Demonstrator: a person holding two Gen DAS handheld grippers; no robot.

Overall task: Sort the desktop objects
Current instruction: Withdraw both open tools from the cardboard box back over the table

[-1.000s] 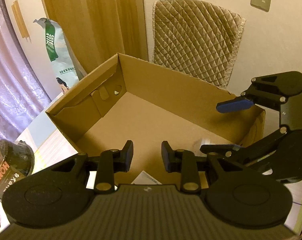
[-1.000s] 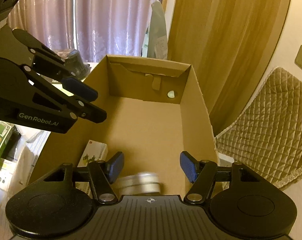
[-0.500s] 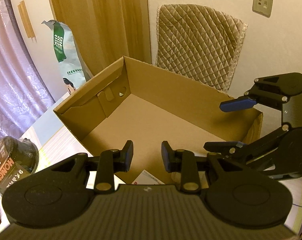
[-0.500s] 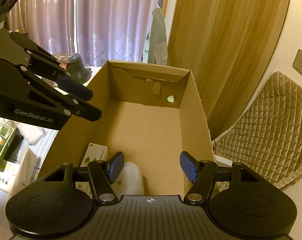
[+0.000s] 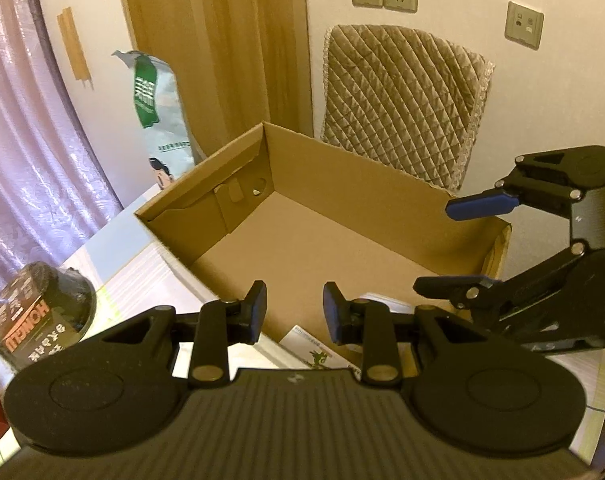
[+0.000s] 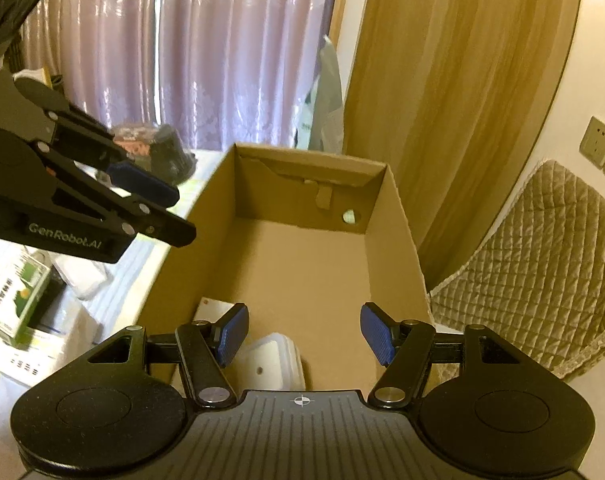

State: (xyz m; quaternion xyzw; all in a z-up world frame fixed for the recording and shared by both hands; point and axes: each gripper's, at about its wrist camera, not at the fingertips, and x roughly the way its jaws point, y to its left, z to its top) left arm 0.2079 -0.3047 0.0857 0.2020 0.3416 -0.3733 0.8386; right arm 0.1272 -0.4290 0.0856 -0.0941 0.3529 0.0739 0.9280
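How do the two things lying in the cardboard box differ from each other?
The white plastic container is plain white with rounded corners, while the small printed carton has square edges and print on it. The container lies between the open fingers of the right gripper; the carton sits left of them, against the box's left wall. More of the container shows; the carton is largely hidden. Both rest at the box's near end.

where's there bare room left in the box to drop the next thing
The far half of the cardboard box, up to the end wall with the round hole, is bare. The near end is crowded: white container and small carton.
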